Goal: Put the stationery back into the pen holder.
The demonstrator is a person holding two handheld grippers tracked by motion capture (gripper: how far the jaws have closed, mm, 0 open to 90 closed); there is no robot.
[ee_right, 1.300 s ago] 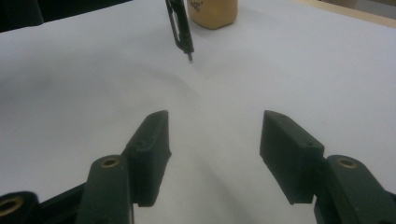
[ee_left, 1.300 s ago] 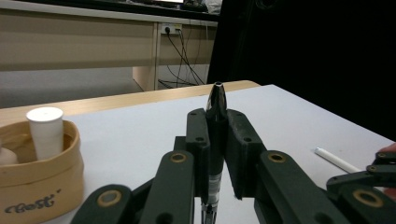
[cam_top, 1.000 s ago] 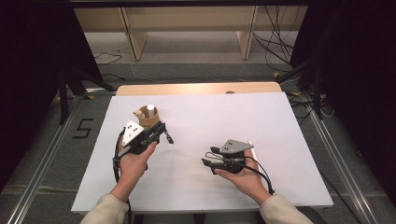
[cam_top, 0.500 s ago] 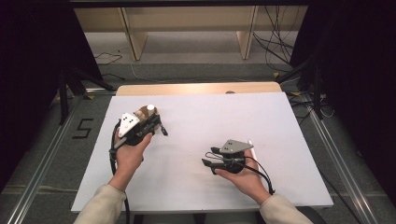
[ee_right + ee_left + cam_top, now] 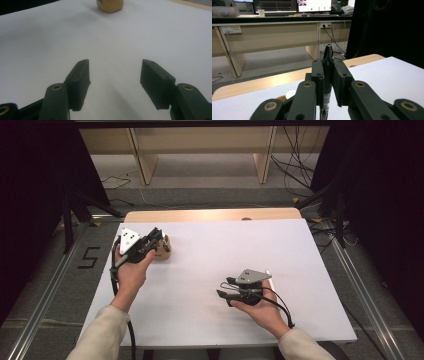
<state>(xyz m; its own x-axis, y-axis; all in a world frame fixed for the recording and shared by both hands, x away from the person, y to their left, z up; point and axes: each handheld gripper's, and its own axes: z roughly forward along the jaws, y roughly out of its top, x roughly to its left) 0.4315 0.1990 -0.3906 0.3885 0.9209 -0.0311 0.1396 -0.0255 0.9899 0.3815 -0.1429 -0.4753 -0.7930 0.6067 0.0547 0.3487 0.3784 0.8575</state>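
Up and left we have moved our left gripper [image 5: 161, 239], squeezing a thin black pen [image 5: 327, 65] above the small tan holder [image 5: 162, 249]; our right gripper [image 5: 113, 81] waits wide, holding nothing.

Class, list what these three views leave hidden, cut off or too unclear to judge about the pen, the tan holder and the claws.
- Pen: left gripper view, lower end cut off by the bottom edge; the shut left claw covers its middle.
- Tan holder: high view, largely hidden behind the left claw; right gripper view, top cut off by the upper edge, so its opening is unseen.
- Right claw: open; high view too small to show its pads.
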